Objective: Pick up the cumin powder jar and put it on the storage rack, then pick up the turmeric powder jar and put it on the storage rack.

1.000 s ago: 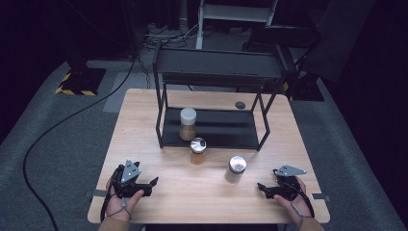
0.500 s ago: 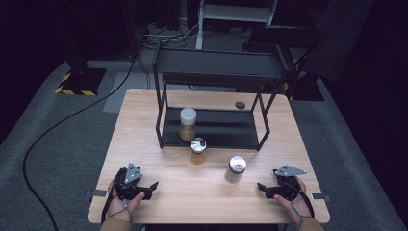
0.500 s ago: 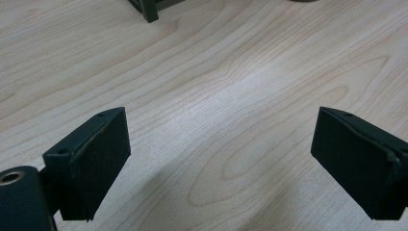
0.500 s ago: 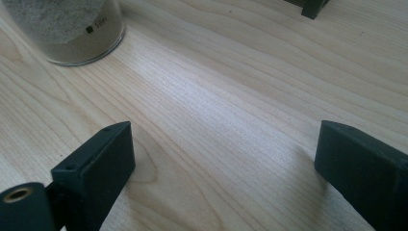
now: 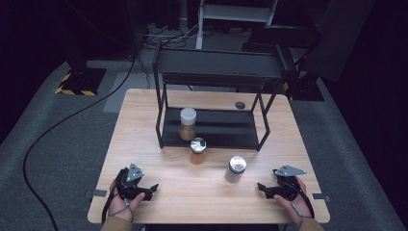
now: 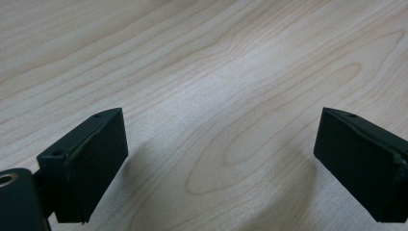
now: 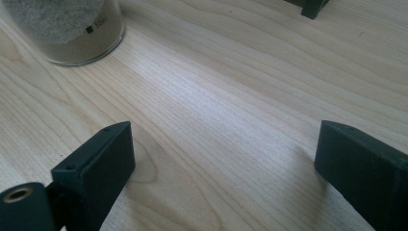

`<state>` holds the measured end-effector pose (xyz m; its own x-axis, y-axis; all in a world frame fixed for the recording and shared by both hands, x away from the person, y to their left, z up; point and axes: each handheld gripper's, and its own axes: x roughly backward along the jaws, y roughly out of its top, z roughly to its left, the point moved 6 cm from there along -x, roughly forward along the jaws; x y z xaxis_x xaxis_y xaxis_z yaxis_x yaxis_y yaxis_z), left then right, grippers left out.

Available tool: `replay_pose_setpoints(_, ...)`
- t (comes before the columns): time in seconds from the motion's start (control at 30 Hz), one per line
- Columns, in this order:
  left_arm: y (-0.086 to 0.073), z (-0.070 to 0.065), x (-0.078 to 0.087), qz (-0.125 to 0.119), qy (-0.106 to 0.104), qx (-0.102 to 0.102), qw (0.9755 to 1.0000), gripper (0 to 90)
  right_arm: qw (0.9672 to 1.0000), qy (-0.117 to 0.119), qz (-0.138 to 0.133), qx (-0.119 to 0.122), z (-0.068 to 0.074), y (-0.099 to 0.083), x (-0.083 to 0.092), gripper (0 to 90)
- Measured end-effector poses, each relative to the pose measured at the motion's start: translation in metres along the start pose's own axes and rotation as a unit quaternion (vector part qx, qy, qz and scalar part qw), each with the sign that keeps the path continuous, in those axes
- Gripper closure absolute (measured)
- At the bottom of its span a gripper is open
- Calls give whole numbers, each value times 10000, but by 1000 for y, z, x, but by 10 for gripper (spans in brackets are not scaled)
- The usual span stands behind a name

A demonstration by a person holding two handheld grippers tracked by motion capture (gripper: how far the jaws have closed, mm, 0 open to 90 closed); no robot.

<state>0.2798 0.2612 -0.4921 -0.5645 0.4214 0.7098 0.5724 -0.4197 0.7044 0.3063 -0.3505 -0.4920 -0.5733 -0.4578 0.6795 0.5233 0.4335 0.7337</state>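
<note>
At the desk's (image 5: 144,125) near left corner the left gripper (image 5: 150,188) lies in the person's left hand (image 5: 122,202), its jaws spread with nothing but bare wood between them; they have just been opening further. Further right, toward the middle, a black two-tier rack (image 5: 216,96) stands along the far half of the desk. On the left part of its lower shelf stands a white-capped jar (image 5: 187,123) with brown contents in its lower part. Just in front of the rack's near edge, on the wood, stands a silver-lidded jar (image 5: 197,150) of amber-brown stuff. To its right and nearer the front edge stands a second silver-lidded jar (image 5: 236,169) with pale, sandy contents, well apart from both grippers. A small dark disc (image 5: 239,104) lies on the desk by the far edge, behind the rack. At the near right corner the right gripper (image 5: 262,188) rests in the right hand (image 5: 296,202), jaws likewise spread and holding nothing. The right gripper view brings close the pale jar's base (image 7: 67,29), showing fine greyish-tan grains and a small printed mark on the glass, which the high view is too far off to show; the left gripper view gives wood grain between its jaws.
</note>
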Motion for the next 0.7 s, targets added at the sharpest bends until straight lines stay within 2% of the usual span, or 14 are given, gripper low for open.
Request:
replay_pose_setpoints(0.07, 1, 0, -1, 70, -10, 25, 10000, 30, 10000, -1, 0, -1, 0, 0, 0, 70)
replay_pose_setpoints(0.5, 2, 0, -2, 94, 19, 66, 9999, 10, 10000, -3, 24, -10, 0, 1, -1, 57)
replay_pose_setpoints(0.6, 2, 0, -2, 99, 24, 74, 9999, 7, 10000, 31, 81, 18, 1, 5, -1, 53)
replay_pose_setpoints(0.7, 2, 0, -2, 102, 26, 73, 9999, 6, 10000, 43, 16, 54, 4, 11, 1, 54)
